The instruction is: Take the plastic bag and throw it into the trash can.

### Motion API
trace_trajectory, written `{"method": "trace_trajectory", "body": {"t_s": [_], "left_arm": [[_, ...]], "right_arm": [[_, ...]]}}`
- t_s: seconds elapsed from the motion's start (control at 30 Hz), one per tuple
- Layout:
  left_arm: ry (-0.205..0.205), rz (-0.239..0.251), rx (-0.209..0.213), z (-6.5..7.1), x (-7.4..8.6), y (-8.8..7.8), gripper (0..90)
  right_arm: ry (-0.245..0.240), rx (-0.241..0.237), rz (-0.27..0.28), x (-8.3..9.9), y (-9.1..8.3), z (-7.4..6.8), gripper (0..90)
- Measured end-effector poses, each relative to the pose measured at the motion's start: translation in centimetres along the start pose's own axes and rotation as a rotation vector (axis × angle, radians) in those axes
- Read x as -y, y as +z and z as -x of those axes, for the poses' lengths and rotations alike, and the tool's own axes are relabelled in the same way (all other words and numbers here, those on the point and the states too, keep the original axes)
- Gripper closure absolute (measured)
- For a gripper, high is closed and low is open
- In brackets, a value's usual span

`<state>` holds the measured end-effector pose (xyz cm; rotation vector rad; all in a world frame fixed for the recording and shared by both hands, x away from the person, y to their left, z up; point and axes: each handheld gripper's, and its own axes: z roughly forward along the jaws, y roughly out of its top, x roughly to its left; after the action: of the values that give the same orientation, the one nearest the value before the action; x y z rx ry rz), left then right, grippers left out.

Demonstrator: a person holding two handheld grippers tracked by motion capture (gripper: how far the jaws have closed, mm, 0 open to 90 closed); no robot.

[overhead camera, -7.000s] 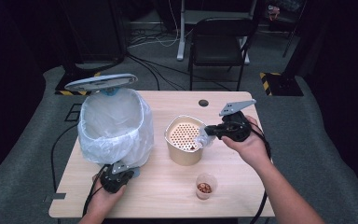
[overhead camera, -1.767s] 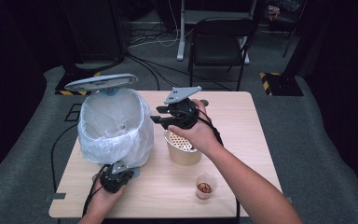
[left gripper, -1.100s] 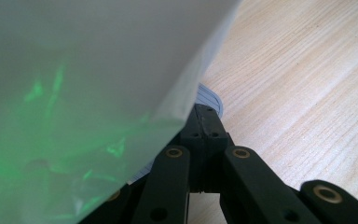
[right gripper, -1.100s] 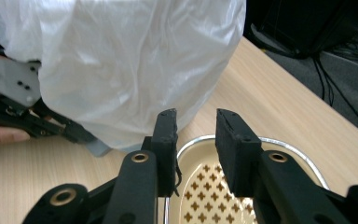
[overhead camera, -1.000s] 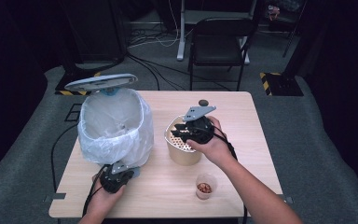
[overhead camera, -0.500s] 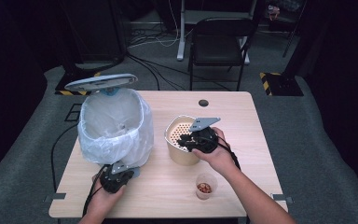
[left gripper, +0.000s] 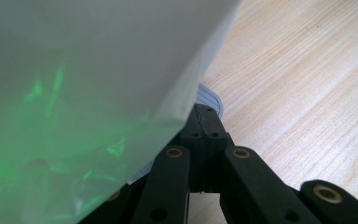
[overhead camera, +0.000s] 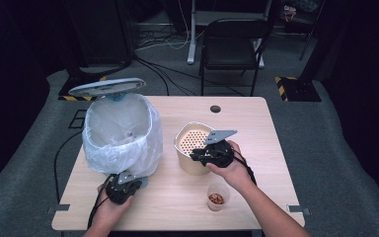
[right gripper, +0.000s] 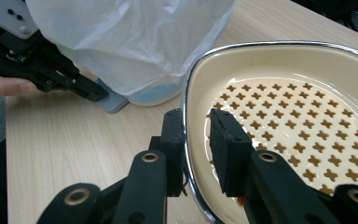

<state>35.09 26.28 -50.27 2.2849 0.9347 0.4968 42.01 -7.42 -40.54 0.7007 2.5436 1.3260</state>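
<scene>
A cream basket (overhead camera: 190, 143) with a perforated floor stands mid-table; in the right gripper view its metal rim (right gripper: 261, 45) runs between my jaws. My right gripper (overhead camera: 197, 157) (right gripper: 196, 140) is open, one jaw outside the rim and one inside the basket. At the left a pedal bin (overhead camera: 121, 133) lined with a white bag has its lid (overhead camera: 107, 87) raised. My left gripper (overhead camera: 124, 183) (left gripper: 206, 130) is shut, its tips resting on the bin's grey pedal (right gripper: 114, 102) at the base. The bag (left gripper: 74, 93) hides much of that gripper's view.
A small clear cup (overhead camera: 217, 197) with red-brown bits stands near the front edge, right of my right forearm. A cable hole (overhead camera: 215, 108) sits at the table's far edge. A black chair (overhead camera: 232, 44) is behind the table.
My right gripper came back from above the bin, swung down and toward me, and now straddles the basket's near rim. The left gripper and the bin lid have stayed put.
</scene>
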Motion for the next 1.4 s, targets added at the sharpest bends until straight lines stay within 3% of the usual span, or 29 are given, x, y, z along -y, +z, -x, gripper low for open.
{"method": "trace_trajectory", "body": {"t_s": [0.33,0.57,1.4], "left_arm": [[0.000,0.001,-0.001,0.0,0.0,0.0,90.0],[0.000,0.001,-0.001,0.0,0.0,0.0,90.0],[-0.001,0.000,0.000,0.0,0.0,0.0,90.0]], "right_arm": [[-0.002,0.011,-0.030,0.6,0.3,-0.2,80.7],[0.005,0.009,-0.023,0.9,0.4,-0.3,81.3],[-0.019,-0.092,-0.041,2.1,-1.0,-3.5,81.7]]}}
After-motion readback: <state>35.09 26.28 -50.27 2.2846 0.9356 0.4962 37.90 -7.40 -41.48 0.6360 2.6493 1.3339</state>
